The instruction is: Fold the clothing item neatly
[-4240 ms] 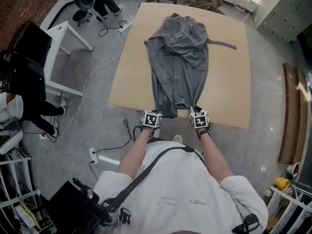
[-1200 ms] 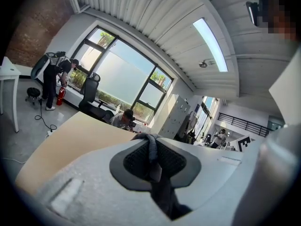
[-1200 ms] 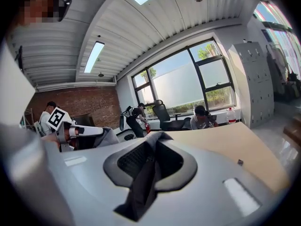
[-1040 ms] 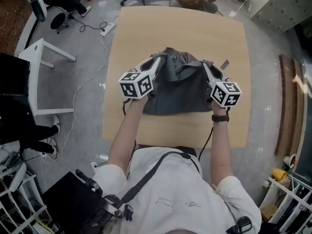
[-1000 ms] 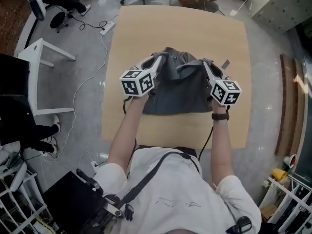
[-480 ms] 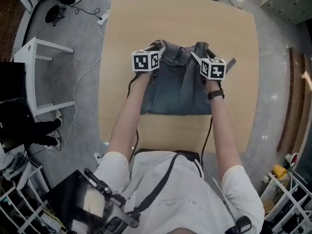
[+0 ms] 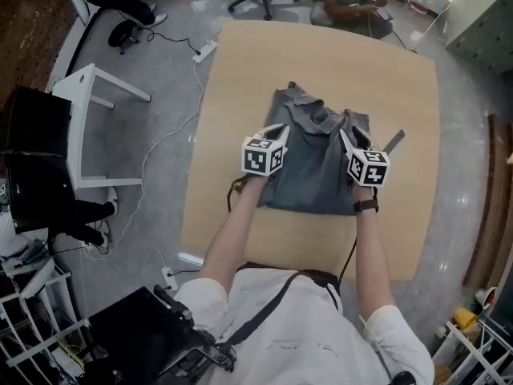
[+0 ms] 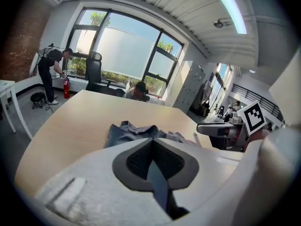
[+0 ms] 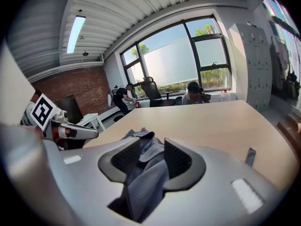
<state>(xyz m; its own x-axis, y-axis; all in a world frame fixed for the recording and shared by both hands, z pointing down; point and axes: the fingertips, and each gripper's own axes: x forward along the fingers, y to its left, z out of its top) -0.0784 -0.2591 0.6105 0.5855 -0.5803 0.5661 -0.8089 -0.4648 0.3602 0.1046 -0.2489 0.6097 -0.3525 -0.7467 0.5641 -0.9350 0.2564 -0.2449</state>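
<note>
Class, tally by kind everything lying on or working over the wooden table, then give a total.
Grey garment: 1
Dark strap beside it: 1
Tools: 2 (left tool shut on the garment's fabric; right tool, jaws just closing, fabric between them)
Total: 4

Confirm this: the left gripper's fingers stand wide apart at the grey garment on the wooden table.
Not wide apart. The left gripper has its fingers closed together on a thin fold of the grey garment, as the left gripper view shows. The rest holds: the garment lies on the wooden table.
</note>
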